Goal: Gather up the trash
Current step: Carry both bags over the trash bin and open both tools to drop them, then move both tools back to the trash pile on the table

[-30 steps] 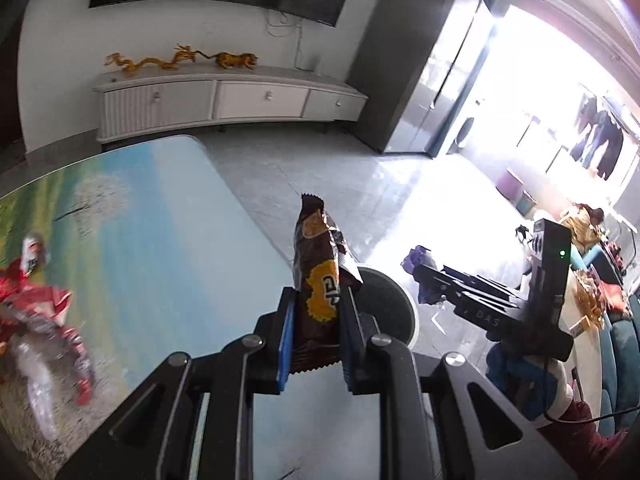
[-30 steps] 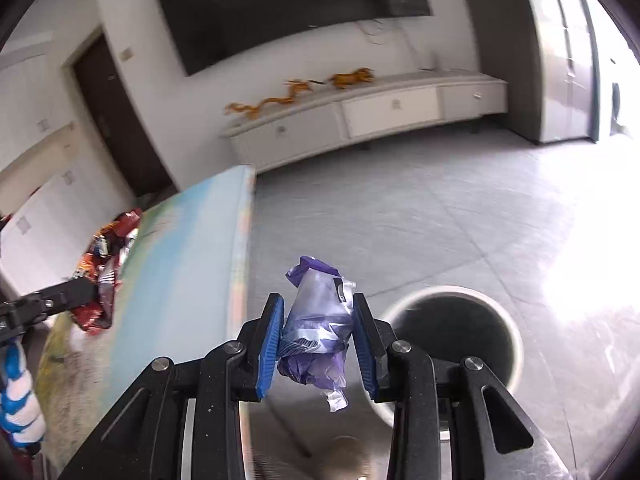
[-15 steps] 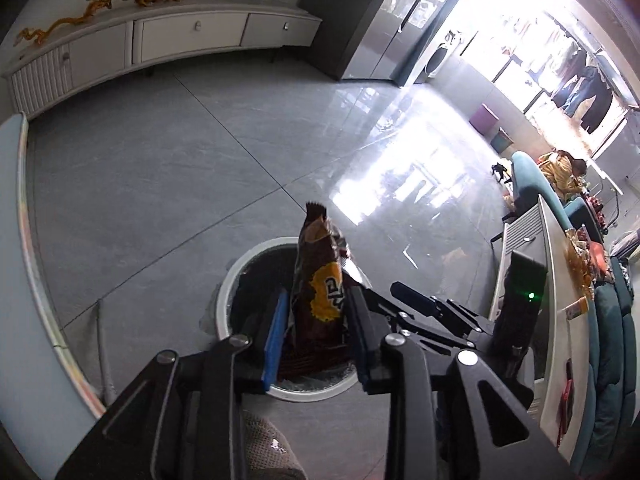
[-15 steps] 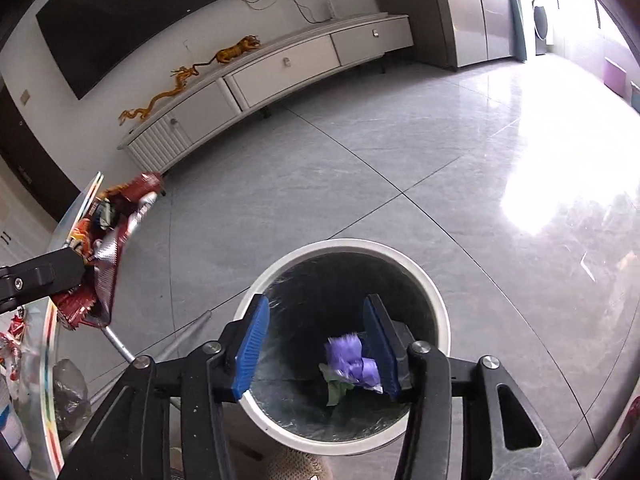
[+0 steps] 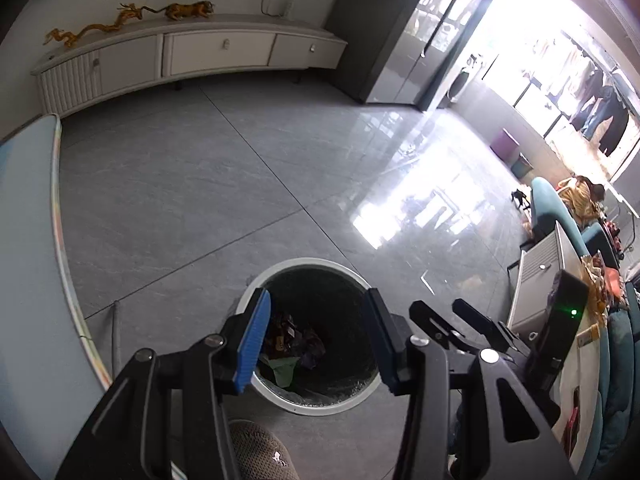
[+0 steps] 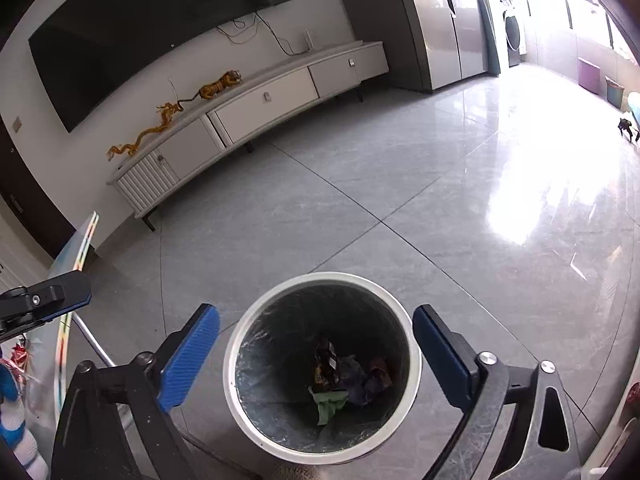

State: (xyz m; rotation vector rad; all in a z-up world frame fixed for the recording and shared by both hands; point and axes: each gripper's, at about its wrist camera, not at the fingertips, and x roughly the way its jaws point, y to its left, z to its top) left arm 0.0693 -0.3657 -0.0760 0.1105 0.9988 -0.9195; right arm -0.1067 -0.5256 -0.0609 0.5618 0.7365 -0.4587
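Note:
A round white-rimmed trash bin [image 5: 308, 265] [image 6: 324, 278] stands on the grey floor below both grippers. At its bottom lie wrappers: a brown snack wrapper [image 6: 325, 360] [image 5: 280, 334], a purple one [image 6: 360, 384] and a green scrap [image 6: 329, 402]. My left gripper [image 5: 316, 344] hangs over the bin, its jaws opening, nothing between them. My right gripper [image 6: 316, 356] is over the bin too, its jaws opening wide and empty. The right gripper's black body [image 5: 480, 332] shows at the right of the left wrist view; the left one's finger [image 6: 48, 296] shows at the left edge of the right wrist view.
The table's edge [image 5: 60, 240] [image 6: 84, 248] runs along the left, with a red wrapper [image 6: 18, 354] and a blue-white object [image 6: 14, 428] beside it. A long white TV cabinet [image 6: 260, 100] lines the far wall. A sofa and low cabinet [image 5: 540, 260] stand at the right.
Both grippers moved from the table out over the bin and opened. The brown wrapper left the left jaws and the purple wrapper left the right jaws; both now lie in the bin.

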